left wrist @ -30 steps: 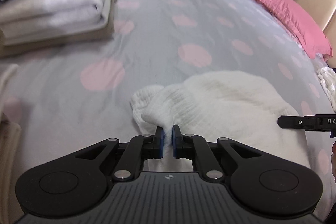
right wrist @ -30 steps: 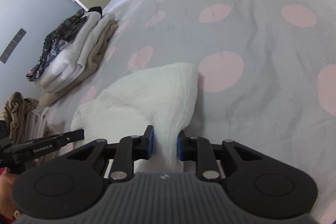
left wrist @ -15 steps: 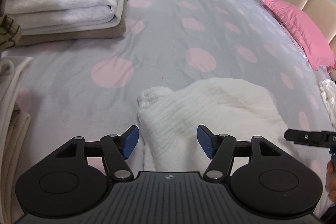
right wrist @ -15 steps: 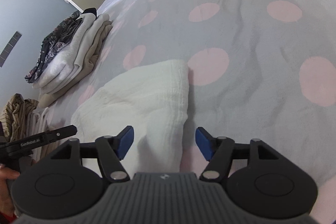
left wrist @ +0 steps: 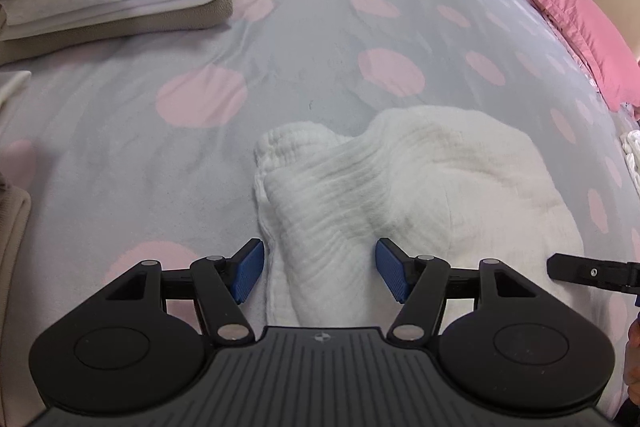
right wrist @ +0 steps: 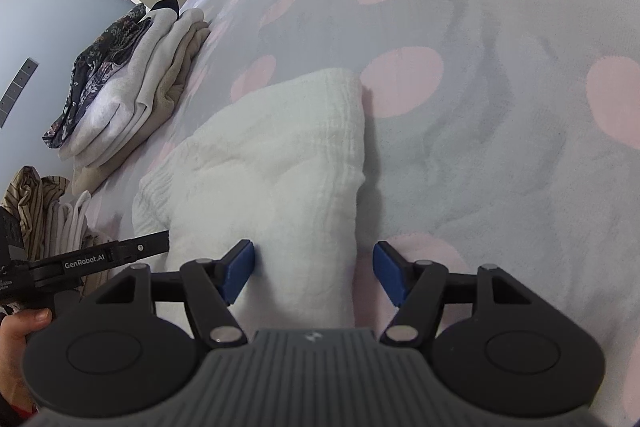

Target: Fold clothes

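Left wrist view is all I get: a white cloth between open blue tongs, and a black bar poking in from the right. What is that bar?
Observer: It is the other tool. The right tongs are open as well, straddling the near right corner of the white cloth without being closed on it.
Visitor: Is the cloth tidy on that side?
Observer: Its right edge is a thick, fairly straight fold lying on the dotted bedspread.
Visitor: Any more laundry around?
Observer: A striped garment lies crumpled at the far left, nearer than the folded stack.
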The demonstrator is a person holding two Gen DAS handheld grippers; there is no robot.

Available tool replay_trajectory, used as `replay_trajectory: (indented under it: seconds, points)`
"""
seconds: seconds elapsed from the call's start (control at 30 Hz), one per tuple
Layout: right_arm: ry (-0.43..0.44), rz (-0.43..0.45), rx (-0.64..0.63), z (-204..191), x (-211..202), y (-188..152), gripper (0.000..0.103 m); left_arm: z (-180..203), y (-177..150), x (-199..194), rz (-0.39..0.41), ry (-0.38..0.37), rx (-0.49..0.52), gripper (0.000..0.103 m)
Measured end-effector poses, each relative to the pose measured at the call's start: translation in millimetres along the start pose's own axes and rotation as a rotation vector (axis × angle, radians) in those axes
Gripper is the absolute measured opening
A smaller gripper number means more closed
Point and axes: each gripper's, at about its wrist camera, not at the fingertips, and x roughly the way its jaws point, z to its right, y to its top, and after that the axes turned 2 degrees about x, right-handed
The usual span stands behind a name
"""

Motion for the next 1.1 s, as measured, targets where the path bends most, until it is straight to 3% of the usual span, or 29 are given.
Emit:
replay_trajectory:
  seconds: [0.17,0.37,0.43,0.5,0.6,0.7,0.8,0.87,1.1]
  points:
    - [0.011,-0.003,0.012,2.1,8.7,3.7,0.07,1.0,-1.5,3.9,0.004,-0.088,-0.022,0.06]
    - [0.026,0.0,0.014,4.1,13.4,4.7,0.07,6.5,-1.3,11.4,0.017,-0.118,-0.008,0.059]
    - [0.033,0.003,0.016,5.3,14.1,4.2,0.071,6.2,-1.1,12.0,0.02,-0.13,-0.013,0.053]
    - [0.036,0.004,0.013,5.7,15.4,4.3,0.071,5.9,-0.8,12.4,0.022,-0.146,-0.017,0.038]
    - [0.033,0.004,-0.001,5.3,16.3,4.6,0.072,7.0,1.0,12.6,0.019,-0.168,-0.013,0.03]
    - [0.037,0.004,-0.009,5.0,14.7,5.1,0.072,11.5,4.1,8.8,0.017,-0.14,0.024,0.031]
    - [0.034,0.005,-0.021,3.3,8.2,3.9,0.072,16.0,5.2,-0.9,0.018,-0.077,0.03,0.044]
    - [0.02,0.01,-0.033,0.7,0.9,0.3,0.072,18.8,3.4,-10.6,0.021,-0.047,0.043,0.047]
    - [-0.026,0.039,-0.128,-7.4,-34.9,-26.5,0.072,23.0,-17.0,-53.5,0.018,-0.045,0.07,0.05]
